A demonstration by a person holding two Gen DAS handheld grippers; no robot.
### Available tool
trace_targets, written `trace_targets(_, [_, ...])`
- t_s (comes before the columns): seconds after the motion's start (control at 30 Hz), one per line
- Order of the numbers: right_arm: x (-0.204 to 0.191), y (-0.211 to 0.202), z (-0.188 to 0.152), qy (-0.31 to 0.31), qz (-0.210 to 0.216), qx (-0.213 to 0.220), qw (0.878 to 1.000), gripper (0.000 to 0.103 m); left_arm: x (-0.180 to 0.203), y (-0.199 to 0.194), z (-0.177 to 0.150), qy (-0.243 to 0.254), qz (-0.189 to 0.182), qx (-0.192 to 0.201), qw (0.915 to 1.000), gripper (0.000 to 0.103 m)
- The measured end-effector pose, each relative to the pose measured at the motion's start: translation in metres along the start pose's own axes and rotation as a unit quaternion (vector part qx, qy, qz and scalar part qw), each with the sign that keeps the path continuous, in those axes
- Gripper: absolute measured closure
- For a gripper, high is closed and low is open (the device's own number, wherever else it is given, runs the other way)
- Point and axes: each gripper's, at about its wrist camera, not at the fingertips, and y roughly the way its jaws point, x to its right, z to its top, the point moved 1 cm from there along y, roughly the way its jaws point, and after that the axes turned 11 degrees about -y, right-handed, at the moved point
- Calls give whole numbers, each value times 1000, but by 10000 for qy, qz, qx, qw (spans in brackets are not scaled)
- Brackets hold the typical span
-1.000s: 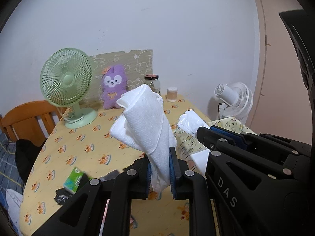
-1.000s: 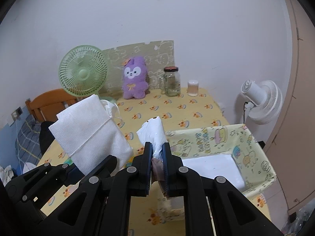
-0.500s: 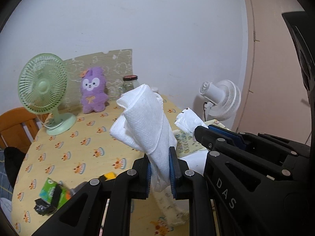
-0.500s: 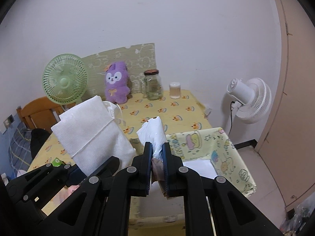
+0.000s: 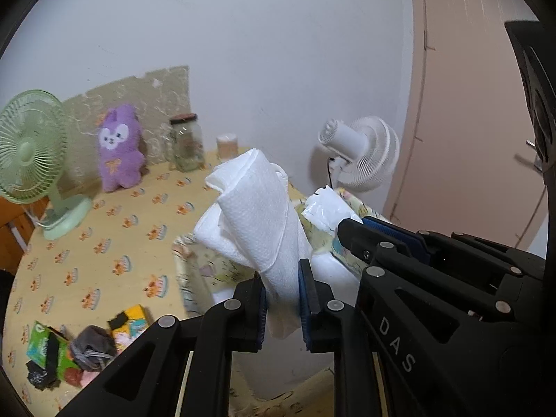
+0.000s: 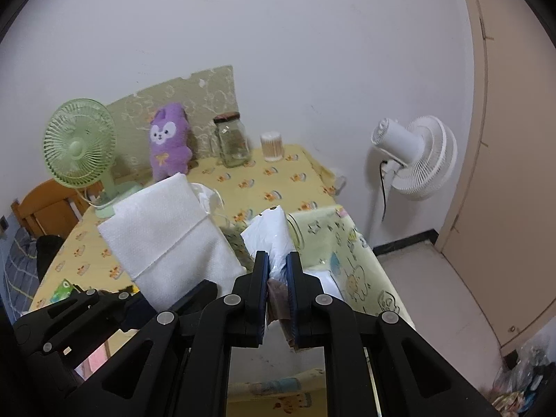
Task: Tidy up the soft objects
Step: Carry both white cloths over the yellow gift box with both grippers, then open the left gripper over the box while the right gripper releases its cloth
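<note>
A folded, dimpled white cloth (image 5: pixel 257 215) is pinched upright by the left gripper (image 5: pixel 283 299). A crinkly white plastic packet (image 6: pixel 274 239) is clamped by the right gripper (image 6: pixel 278 290). Both are held above a soft yellow printed fabric bin (image 6: pixel 333 243) beside the patterned table (image 5: pixel 114 229).

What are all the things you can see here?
White cloth: one, white, pinched in the left gripper.
Plastic packet: one, white, pinched in the right gripper.
Fabric bin: one, yellow, cartoon print, beside the table.
Table: one, yellow patterned cover.
Plush toy: one, purple, at the wall.
Desk fan: one, green, on the table.
Standing fan: one, white, on the floor.
Glass jar: one, clear, beside the plush.
Left gripper: black, shut.
Right gripper: black, shut.
</note>
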Motion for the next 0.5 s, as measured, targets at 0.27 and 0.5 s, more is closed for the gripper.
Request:
trace_targets(0.27, [11, 21, -12, 113, -132, -288, 9994, 90, 2, 26, -9, -5, -114, -431, 9990, 76])
trace_targets(0.5, [16, 33, -13, 163, -206, -418, 9988, 89, 4, 35, -6, 136, -73, -385, 9991, 58])
